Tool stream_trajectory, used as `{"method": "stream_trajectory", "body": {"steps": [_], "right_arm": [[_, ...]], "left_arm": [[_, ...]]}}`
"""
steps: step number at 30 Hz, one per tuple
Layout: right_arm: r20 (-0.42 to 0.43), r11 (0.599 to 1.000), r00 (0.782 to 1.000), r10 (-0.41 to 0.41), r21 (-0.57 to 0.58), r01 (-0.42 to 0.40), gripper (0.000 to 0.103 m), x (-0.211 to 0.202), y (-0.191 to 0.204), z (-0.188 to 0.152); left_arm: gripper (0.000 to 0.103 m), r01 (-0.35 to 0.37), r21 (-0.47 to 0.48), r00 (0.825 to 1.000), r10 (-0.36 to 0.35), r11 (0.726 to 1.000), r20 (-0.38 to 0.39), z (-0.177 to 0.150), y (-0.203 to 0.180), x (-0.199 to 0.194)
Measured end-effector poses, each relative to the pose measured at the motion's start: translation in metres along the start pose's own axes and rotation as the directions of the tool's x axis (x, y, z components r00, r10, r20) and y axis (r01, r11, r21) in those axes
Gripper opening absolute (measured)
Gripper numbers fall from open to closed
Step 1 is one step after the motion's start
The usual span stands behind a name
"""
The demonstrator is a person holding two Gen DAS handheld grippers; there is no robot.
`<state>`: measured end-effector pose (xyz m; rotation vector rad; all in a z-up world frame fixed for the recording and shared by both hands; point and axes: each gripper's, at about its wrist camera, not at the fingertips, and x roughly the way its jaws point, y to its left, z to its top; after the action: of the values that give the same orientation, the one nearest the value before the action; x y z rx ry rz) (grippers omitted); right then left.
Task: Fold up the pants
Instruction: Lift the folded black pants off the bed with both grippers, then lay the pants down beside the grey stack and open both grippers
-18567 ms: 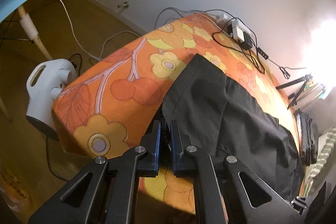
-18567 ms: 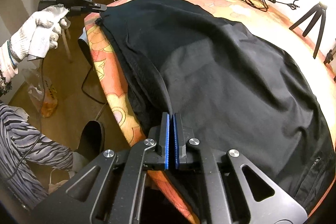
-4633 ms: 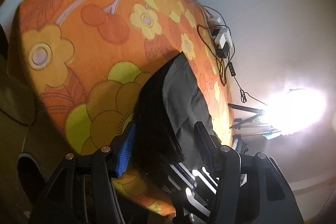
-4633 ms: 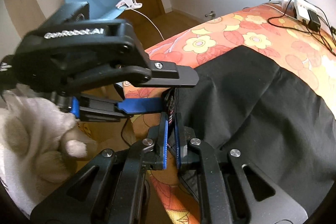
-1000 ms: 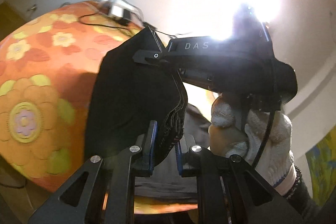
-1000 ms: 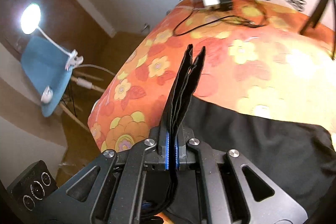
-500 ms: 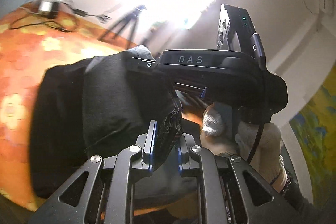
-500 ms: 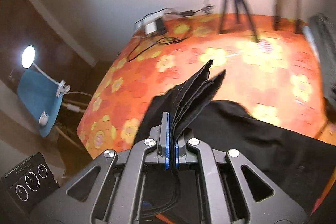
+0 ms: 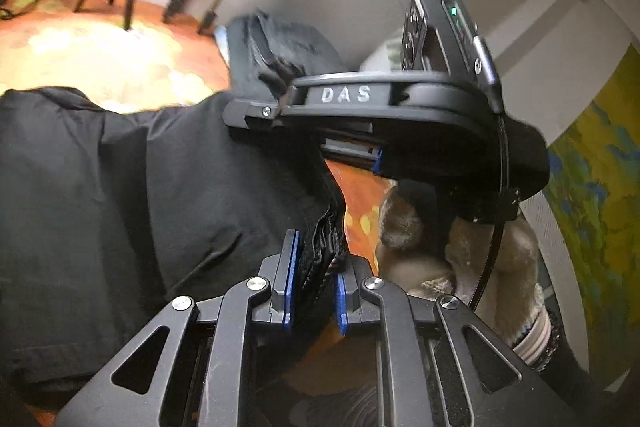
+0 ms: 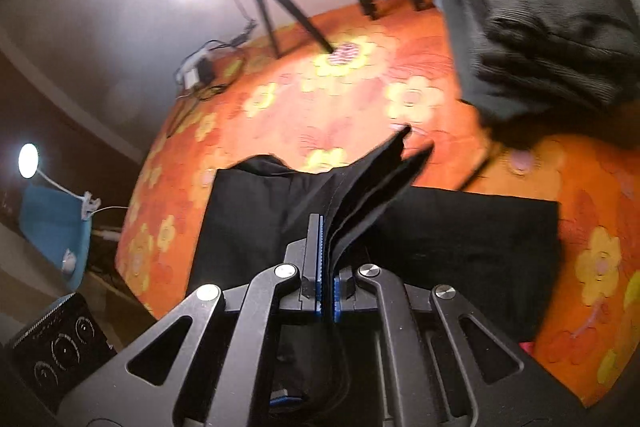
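The black pants (image 9: 140, 179) lie partly folded on the orange flowered bed cover (image 10: 320, 99). My left gripper (image 9: 314, 283) is shut on a thick bunched edge of the pants. My right gripper (image 10: 326, 287) is shut on several layers of the pants' edge (image 10: 380, 163) and holds them lifted above the flat part (image 10: 460, 235). The right gripper's body, marked DAS (image 9: 380, 115), shows in the left wrist view, held by a gloved hand (image 9: 440, 251), close beside my left gripper.
A stack of folded dark clothes (image 10: 532, 27) lies at the far right of the bed and shows in the left wrist view (image 9: 280, 55). A tripod (image 10: 276, 11) and a power strip with cables (image 10: 200, 71) stand on the bed's far side. A blue chair (image 10: 56, 227) is left of the bed.
Both grippers have carried the held pants edge across the bed toward the side with the stacked clothes. The views have swung to the right; both grips are unchanged.
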<state>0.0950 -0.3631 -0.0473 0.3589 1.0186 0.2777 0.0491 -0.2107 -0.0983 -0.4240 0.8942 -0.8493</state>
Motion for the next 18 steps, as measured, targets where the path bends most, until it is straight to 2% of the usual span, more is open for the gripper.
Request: {"method": "stream_trajectory", "body": {"steps": [5,12,18], "right_arm": [[-0.026,0.997,0.997,-0.078,0.006,0.078,0.004,0.006,-0.029,-0.012],[-0.053,0.995,0.993,-0.104,-0.010,0.104,0.004,0.018,-0.042,-0.017],[-0.100,0.996,0.991,-0.092,0.012,0.094,0.004,0.029,-0.051,-0.025]], "left_arm": [[0.014,-0.005,0.009,0.999,0.006,1.000,-0.048,0.000,0.002,0.027],[0.014,-0.019,0.000,0.997,0.019,1.000,-0.078,-0.001,0.005,0.041],[0.026,-0.009,-0.005,0.992,0.008,1.000,-0.126,-0.010,0.004,0.024]]}}
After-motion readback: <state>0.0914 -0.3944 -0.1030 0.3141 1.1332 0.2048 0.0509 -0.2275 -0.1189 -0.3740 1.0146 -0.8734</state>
